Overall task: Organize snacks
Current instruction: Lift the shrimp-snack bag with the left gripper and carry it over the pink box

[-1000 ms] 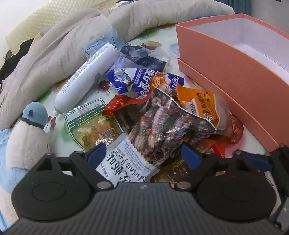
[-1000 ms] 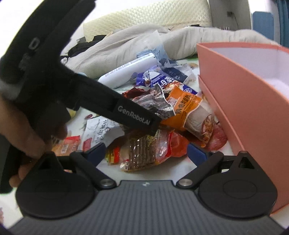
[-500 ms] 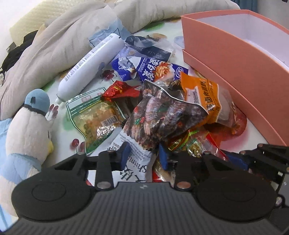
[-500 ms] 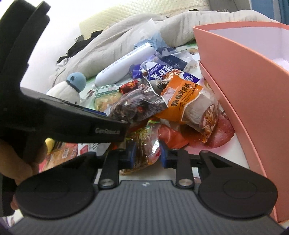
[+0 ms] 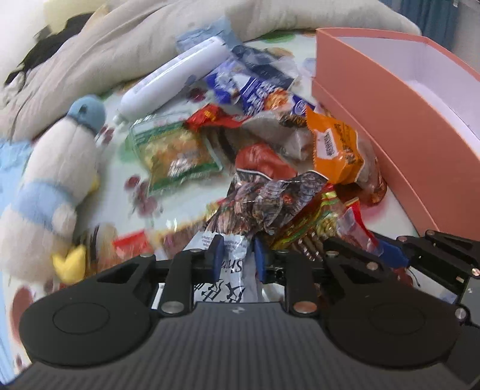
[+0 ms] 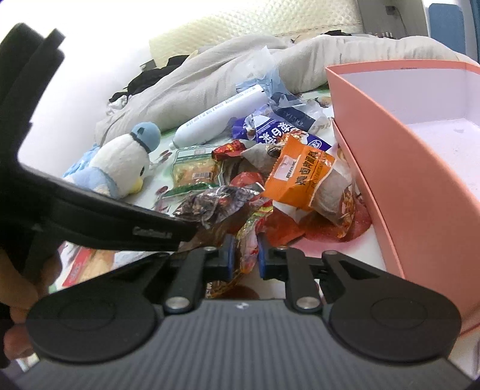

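Now each claw pinches a packet: left claw (image 5: 235,256) the shrimp bag (image 5: 264,204), right claw (image 6: 243,255) the red-yellow packet (image 6: 250,237).

Work surface: a bed (image 6: 168,156) under a pale printed sheet with red and green motifs. Ahead, a rumpled grey duvet (image 6: 204,81) lies across it; dark clothing (image 6: 144,81) sits on the duvet's far-left edge. Beyond, a cream quilted headboard (image 6: 255,27). Ahead left, a white wall (image 6: 99,45), strongly overexposed. Far right, a blue curtain (image 5: 444,21). Lighting bright, diffuse.
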A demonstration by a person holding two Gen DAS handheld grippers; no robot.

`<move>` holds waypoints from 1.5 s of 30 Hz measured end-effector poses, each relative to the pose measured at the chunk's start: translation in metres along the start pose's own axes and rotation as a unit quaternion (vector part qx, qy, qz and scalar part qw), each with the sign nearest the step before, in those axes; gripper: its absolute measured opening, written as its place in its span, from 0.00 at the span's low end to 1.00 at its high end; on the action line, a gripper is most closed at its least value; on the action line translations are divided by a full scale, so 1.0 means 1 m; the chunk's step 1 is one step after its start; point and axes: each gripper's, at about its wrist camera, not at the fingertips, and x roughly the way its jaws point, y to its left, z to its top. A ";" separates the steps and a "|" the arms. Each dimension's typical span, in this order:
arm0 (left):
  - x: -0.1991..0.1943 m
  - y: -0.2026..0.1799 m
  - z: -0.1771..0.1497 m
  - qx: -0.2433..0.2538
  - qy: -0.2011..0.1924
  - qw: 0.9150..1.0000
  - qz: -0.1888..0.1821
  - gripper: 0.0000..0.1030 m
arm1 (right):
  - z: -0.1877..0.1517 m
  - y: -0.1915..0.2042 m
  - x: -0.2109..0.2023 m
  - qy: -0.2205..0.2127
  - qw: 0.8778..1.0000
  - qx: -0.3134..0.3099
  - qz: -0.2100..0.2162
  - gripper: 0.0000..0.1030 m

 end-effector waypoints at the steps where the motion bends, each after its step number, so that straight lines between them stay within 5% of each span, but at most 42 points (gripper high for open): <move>1: -0.006 -0.002 -0.005 -0.003 0.000 1.000 0.003 0.25 | -0.001 0.000 -0.003 0.004 1.000 -0.004 -0.002 0.18; 15: -0.065 -0.007 -0.068 -0.108 -0.027 0.994 -0.001 0.22 | -0.016 0.012 -0.056 0.026 0.997 -0.075 0.017 0.14; 26: -0.100 0.001 -0.121 -0.196 -0.054 0.979 -0.017 0.19 | -0.027 0.013 -0.092 0.048 0.993 -0.108 0.010 0.13; 34: -0.116 0.019 -0.133 -0.248 -0.078 0.965 -0.031 0.17 | -0.018 0.018 -0.102 0.050 0.990 -0.134 -0.009 0.12; 45: -0.128 0.020 -0.124 -0.261 -0.087 0.960 -0.043 0.14 | 0.008 0.026 -0.116 0.035 0.989 -0.142 -0.024 0.12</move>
